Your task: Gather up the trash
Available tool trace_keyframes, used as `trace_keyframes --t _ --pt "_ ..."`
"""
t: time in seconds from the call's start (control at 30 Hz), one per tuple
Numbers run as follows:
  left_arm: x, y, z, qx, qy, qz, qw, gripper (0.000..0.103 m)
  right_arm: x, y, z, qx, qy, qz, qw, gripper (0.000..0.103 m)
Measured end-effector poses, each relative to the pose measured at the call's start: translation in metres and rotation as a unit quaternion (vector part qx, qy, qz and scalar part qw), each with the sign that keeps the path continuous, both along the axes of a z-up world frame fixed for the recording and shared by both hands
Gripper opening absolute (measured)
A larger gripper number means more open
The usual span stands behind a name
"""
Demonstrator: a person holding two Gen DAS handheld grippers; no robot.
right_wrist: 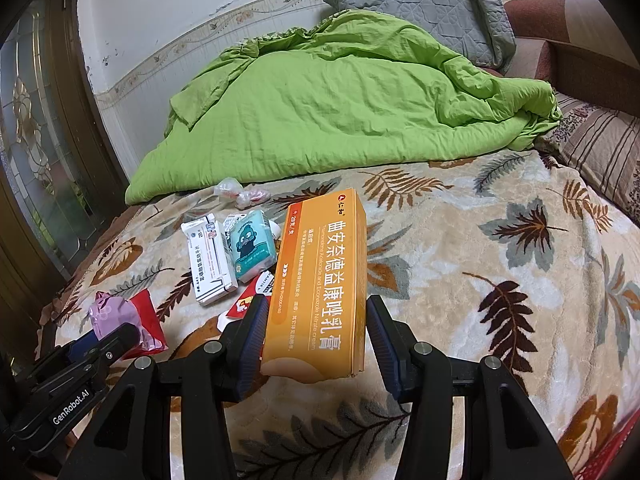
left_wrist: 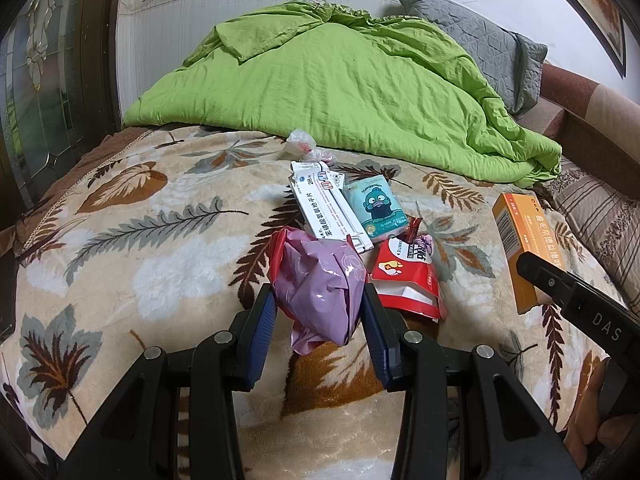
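My left gripper [left_wrist: 318, 308] is shut on a crumpled purple plastic bag [left_wrist: 316, 280] with a red edge, held just above the leaf-print blanket [left_wrist: 140, 240]. My right gripper [right_wrist: 318, 320] is shut on a long orange medicine box [right_wrist: 324, 272], lifted off the bed and pointing away from me. Between the two, on the blanket, lie a white medicine box [left_wrist: 328, 204], a teal tissue pack [left_wrist: 376, 206] with a cartoon figure, and a red pouch [left_wrist: 404, 276]. Farther back sits a crumpled clear wrapper [left_wrist: 304, 146].
A green quilt [left_wrist: 340, 80] is heaped across the back of the bed, with a grey pillow [left_wrist: 480, 40] behind it. A striped pillow [right_wrist: 600, 160] lies at the right. A glass-panelled door [right_wrist: 36, 160] stands by the bed's left edge.
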State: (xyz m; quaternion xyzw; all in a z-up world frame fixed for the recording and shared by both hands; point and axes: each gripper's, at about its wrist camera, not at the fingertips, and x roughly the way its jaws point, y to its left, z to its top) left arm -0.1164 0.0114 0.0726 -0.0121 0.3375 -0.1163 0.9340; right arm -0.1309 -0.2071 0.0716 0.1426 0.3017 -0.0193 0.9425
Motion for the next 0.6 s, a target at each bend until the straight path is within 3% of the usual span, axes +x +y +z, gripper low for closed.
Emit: trace_keyframes --t 0.6 --pt "-0.004 -0.003 0.003 -0.004 -0.003 -0.003 1.0000 0.041 -0.024 0.003 0.009 0.012 -0.020 0.003 1.000 0.054"
